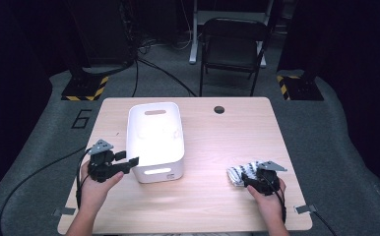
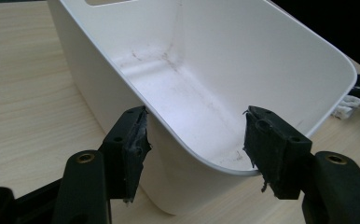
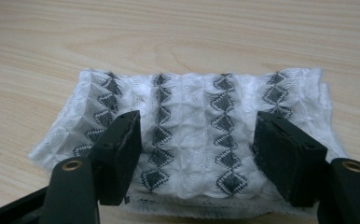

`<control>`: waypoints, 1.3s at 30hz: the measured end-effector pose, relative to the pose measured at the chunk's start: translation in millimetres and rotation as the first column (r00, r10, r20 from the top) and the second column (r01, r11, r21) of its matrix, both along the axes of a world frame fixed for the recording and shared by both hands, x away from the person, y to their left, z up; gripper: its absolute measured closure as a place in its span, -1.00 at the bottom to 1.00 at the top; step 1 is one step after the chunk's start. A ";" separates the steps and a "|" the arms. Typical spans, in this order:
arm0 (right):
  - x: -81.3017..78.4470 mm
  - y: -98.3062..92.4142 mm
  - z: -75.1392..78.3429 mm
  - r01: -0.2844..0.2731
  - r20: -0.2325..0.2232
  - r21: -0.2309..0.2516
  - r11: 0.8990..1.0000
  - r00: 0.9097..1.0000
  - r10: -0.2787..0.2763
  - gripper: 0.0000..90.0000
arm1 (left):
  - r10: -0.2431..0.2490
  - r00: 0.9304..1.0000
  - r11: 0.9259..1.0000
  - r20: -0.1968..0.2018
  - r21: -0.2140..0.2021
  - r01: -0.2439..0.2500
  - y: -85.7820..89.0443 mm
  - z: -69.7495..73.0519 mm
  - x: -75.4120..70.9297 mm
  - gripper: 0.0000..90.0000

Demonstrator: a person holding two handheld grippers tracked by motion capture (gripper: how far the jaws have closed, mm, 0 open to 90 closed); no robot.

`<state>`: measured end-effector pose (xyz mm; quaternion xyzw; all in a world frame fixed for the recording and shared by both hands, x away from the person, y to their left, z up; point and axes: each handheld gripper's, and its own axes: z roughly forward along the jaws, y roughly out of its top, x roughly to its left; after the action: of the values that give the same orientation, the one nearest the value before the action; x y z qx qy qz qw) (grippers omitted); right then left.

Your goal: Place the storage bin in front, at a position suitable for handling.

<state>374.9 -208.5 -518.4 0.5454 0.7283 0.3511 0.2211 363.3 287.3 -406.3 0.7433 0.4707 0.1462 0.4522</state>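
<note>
White plastic bin sits left of the desk's middle, the left gripper straddling its near-left corner rim, jaws spread and not pinching; over by the desk's near-right corner the right gripper hangs wide apart over a white, black-diamond cloth.

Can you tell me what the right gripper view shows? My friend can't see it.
A white cloth with dark diamond stripes lies on a wooden table. The open claw has a black jaw over each side of it.
</note>
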 end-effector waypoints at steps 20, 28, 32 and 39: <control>-0.6 -0.6 -0.1 0.004 -0.005 0.016 1.000 1.000 -0.004 -0.29 | -0.064 0.992 0.998 0.112 0.032 0.061 -5.6 17.6 -11.2 -0.12; -0.5 -0.5 -0.4 0.003 -0.003 0.014 1.000 1.000 -0.003 -0.29 | -0.182 0.973 0.982 0.140 0.082 0.172 -17.1 19.1 -13.8 0.00; -0.6 -0.6 -0.4 0.001 -0.003 0.011 1.000 1.000 -0.001 -0.29 | -0.216 0.970 0.974 0.114 0.093 0.206 -23.4 14.9 -13.0 0.02; -0.6 -0.4 -0.7 0.002 0.000 0.012 1.000 1.000 -0.002 -0.29 | -0.264 0.963 0.956 0.059 0.146 0.253 -38.2 4.3 -11.7 0.21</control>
<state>374.3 -208.9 -519.2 0.5473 0.7258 0.3551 0.2181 351.5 249.1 -402.0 0.8216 0.3403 0.1468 0.4331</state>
